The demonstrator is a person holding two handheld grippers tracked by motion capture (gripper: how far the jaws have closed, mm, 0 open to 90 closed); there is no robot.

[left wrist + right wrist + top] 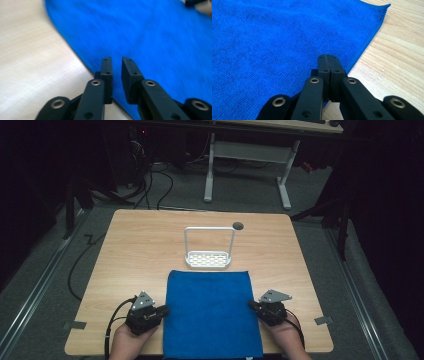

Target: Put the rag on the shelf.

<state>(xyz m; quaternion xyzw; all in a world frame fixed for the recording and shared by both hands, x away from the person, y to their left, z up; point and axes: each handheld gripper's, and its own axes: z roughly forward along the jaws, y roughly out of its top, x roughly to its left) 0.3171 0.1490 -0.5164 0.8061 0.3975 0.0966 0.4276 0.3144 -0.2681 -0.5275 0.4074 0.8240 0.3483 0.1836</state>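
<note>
One blue cloth (pixel 209 312) lies flat at the table's (pixel 135 250) near edge, one white rack (pixel 209 255) just beyond. Left gripper (pixel 162 310), jaws narrowly parted, flanks its left edge; right gripper (pixel 252 305), jaws pressed together, its right.

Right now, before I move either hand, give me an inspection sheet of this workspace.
Surface: wooden table, round hole at far edge.
Job's things: blue towel flat, overhanging the near edge.
Clutter: white wire rack beyond the towel.
Grippers: left gripper slightly open at the towel's left edge; right gripper shut at its right edge, pinching nothing visible.
Cables: black cable trails from the left gripper.
Surroundings: desk frame, floor cables, dark room.
</note>
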